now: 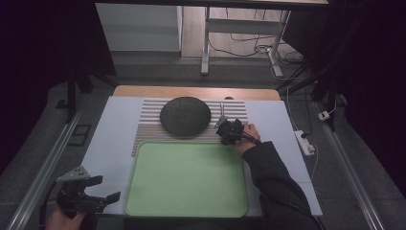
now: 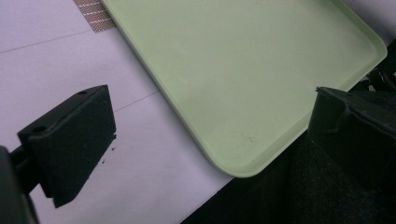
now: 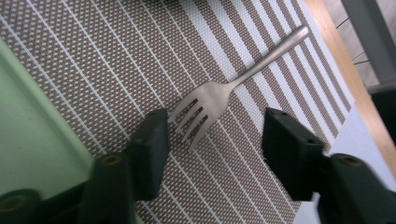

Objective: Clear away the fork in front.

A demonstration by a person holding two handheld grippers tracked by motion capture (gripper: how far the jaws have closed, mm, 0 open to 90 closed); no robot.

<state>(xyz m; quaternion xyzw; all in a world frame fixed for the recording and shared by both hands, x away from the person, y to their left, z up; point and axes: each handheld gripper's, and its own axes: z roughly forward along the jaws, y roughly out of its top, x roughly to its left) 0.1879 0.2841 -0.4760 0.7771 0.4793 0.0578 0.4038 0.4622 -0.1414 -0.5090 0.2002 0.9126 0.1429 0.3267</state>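
- Right gripper (image 3: 212,133) low over striped placemat (image 3: 116,60), jaws part-open, straddling the fork (image 3: 210,100) tines — nothing gripped yet, pads clear of metal.
- Left gripper (image 2: 210,140) wide open, empty, parked beside green tray (image 2: 243,60) — likely the drop-off.

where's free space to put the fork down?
The green tray is bare across its whole floor: the biggest patch. White table left of the tray is bare too, up to the left gripper. Crowded: the striped mat, with the dark plate, the fork and the right gripper.
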